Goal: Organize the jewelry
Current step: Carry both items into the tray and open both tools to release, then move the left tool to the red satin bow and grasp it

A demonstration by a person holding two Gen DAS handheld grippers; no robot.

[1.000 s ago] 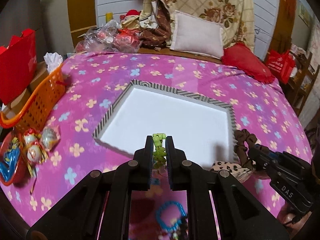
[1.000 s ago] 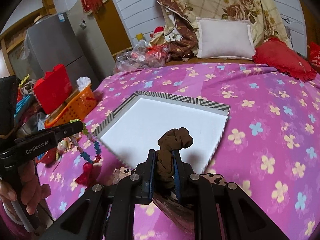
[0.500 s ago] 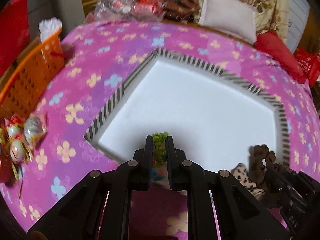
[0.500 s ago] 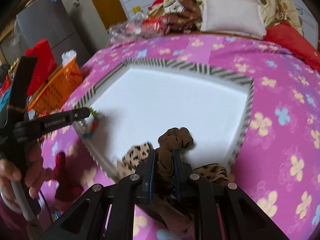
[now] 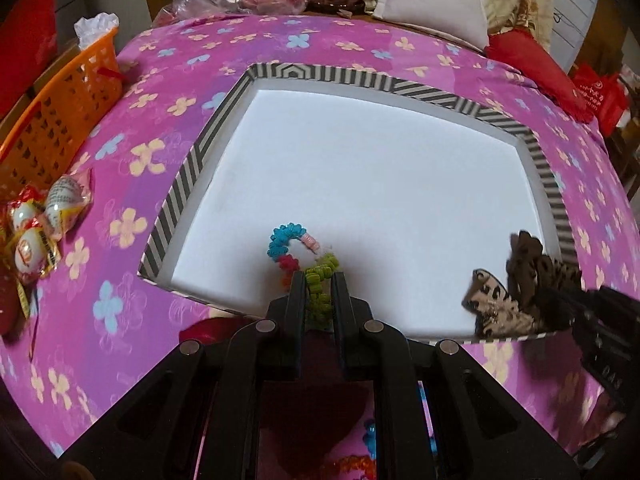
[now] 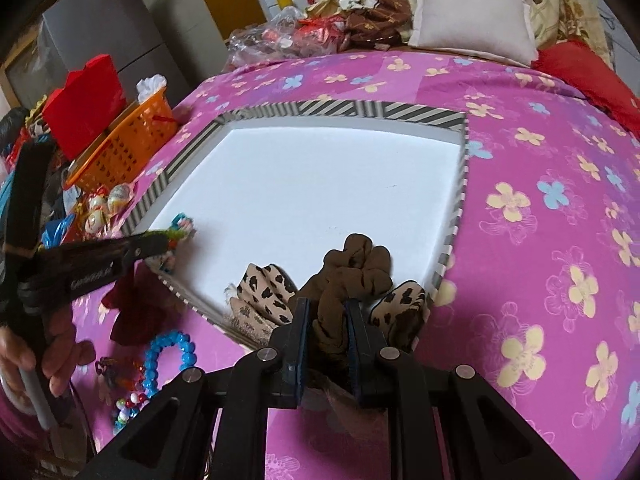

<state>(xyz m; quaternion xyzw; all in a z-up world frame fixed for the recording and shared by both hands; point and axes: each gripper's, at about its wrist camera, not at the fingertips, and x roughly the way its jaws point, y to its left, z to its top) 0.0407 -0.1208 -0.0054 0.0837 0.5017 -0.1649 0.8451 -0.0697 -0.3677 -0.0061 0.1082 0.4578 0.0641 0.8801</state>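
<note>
A shallow white tray with a striped rim (image 5: 208,140) (image 6: 344,110) lies on the pink flowered bedspread. My left gripper (image 5: 318,280) is shut on a multicoloured beaded bracelet (image 5: 290,246), whose blue, red and pink loop rests on the tray's near left floor. My right gripper (image 6: 326,306) is shut on a brown scrunchie (image 6: 356,258) with leopard-print fabric (image 6: 266,290) hanging from it, over the tray's near right corner. The scrunchie also shows in the left wrist view (image 5: 528,264).
An orange basket (image 5: 52,112) and wrapped eggs (image 5: 36,216) sit left of the tray. A blue bead bracelet (image 6: 168,350) and other beads (image 6: 128,404) lie on the bedspread near the front. Pillows (image 5: 432,0) and clutter line the far edge.
Both grippers moved forward and down to the tray. The bracelet's loop now lies on the tray floor, and the scrunchie with leopard fabric hangs over the tray's near corner.
</note>
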